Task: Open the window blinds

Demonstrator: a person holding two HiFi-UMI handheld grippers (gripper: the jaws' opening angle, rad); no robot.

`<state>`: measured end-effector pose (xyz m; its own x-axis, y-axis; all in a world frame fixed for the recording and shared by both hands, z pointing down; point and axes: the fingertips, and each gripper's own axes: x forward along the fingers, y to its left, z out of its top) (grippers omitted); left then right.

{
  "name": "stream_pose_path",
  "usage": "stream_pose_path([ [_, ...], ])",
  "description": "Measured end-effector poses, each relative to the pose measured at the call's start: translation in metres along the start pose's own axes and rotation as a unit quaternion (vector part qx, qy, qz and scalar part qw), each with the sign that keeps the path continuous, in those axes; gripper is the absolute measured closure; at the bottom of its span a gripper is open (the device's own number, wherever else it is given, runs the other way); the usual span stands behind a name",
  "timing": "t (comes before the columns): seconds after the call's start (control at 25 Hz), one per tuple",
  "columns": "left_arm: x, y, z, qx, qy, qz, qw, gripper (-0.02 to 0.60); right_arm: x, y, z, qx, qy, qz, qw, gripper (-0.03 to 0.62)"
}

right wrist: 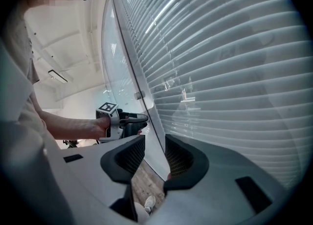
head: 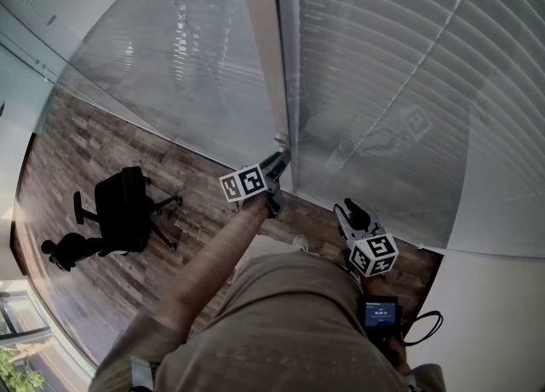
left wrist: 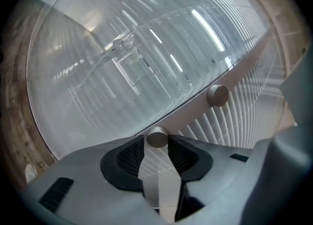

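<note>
White slatted blinds (head: 400,66) hang behind glass on both sides of a white upright frame post (head: 266,66). My left gripper (head: 281,158) reaches level to that post. In the left gripper view its pads (left wrist: 128,156) sit on either side of a small round grey knob (left wrist: 157,136) on the frame, shut on it. A second knob (left wrist: 217,95) sits further along the frame. My right gripper (head: 347,209) hangs lower and to the right, near the right-hand blinds (right wrist: 234,72). It (right wrist: 154,151) is open with nothing between its fingers; I see only floor through the gap.
A black office chair (head: 128,207) stands on the wood floor (head: 77,152) to the left. A white wall (head: 494,314) lies at the right. A small device with a cable (head: 381,312) hangs at the person's waist. The glass is close ahead of both grippers.
</note>
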<state>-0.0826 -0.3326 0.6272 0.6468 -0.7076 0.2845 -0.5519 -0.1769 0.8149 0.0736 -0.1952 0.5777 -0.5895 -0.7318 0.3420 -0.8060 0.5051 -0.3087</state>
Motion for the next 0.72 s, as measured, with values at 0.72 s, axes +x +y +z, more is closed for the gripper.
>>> stream_pose_path([
  [0.72, -0.001, -0.005, 0.002, 0.394, 0.034, 0.132, 0.9088, 0.382, 0.003, -0.003, 0.001, 0.003, 0.000, -0.003, 1.000, 0.461],
])
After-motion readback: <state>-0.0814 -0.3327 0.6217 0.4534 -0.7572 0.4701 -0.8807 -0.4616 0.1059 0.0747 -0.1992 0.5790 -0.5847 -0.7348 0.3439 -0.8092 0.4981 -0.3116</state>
